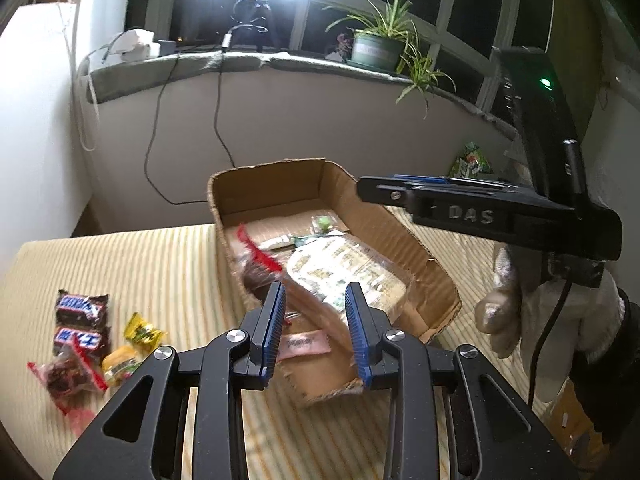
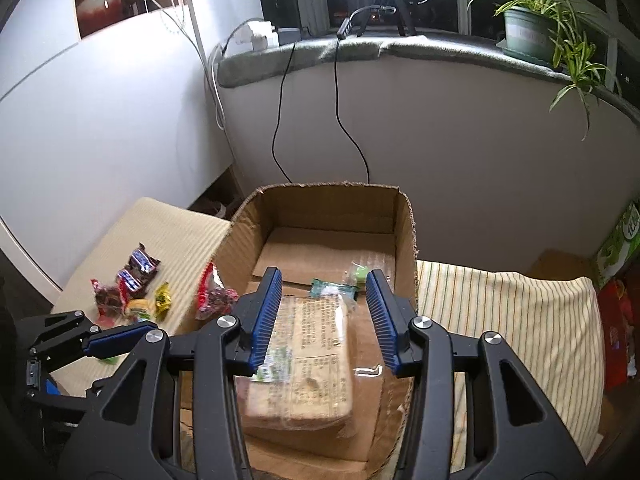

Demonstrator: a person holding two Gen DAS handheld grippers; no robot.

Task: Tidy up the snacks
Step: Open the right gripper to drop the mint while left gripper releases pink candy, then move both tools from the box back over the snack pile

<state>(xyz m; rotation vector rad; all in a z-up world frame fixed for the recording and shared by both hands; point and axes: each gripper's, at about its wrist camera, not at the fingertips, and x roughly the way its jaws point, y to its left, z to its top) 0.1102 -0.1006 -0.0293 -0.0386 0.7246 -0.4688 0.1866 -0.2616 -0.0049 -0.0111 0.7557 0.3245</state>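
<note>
The left claw (image 1: 316,328) is standing spread and holding nothing, hovering at the near edge of the cardboard box (image 1: 436,276). The right claw (image 2: 326,316) is likewise spread above the box's interior. A clear-wrapped cracker pack (image 2: 304,360) is lying inside, and loose snacks (image 1: 84,340) are sitting left of it on the striped tabletop (image 1: 160,264).

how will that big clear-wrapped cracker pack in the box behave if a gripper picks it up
The cracker pack looks like a firm rectangular block, so it probably holds its shape instead of drooping. Its glossy clear film may slip between the pads. As the largest item in the cardboard box, it is likely the heaviest too.
</note>
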